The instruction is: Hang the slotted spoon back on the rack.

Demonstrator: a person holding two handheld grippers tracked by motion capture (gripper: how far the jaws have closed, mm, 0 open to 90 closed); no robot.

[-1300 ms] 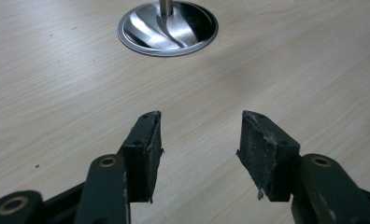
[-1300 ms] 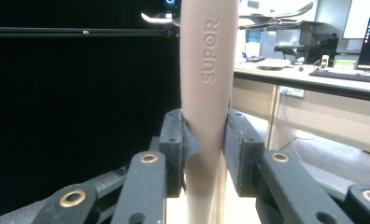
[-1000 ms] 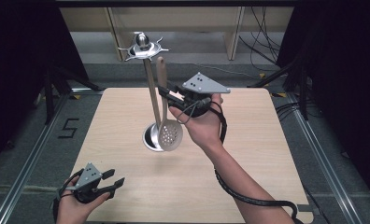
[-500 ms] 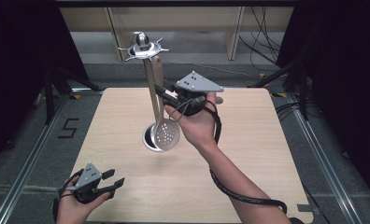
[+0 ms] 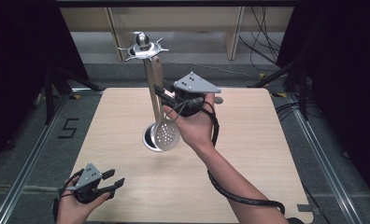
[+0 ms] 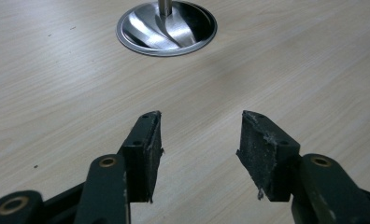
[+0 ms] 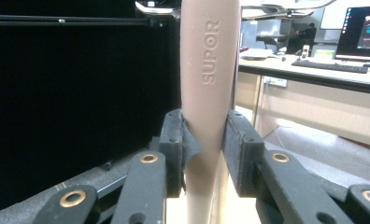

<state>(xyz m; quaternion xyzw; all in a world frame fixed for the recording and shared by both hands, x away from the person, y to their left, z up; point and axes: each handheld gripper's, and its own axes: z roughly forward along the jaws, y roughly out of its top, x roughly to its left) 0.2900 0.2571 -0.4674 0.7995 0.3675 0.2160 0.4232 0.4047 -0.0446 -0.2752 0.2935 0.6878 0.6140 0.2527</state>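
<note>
Skimmer (image 5: 166, 134) handle sits clamped in your right gripper (image 5: 167, 99), beside the rack (image 5: 143, 47); your left gripper (image 5: 114, 179) rests spread wide, holding nothing, at the table (image 5: 267, 154) edge.

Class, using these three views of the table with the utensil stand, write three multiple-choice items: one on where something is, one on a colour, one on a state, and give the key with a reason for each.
1. Where is the left claw?
A. near the table's front left corner
B. beside the stand's top
C. on the floor

2. What colour is the skimmer's handle?
A. blue
B. beige
C. black

3. What state is the right claw in?
A. open, holding nothing
B. shut on the skimmer's handle
C. lying on the table

Key: 1 A, the high view shows it there. 2 B, the right gripper view shows beige. 3 B, both pads press the handle.
</note>
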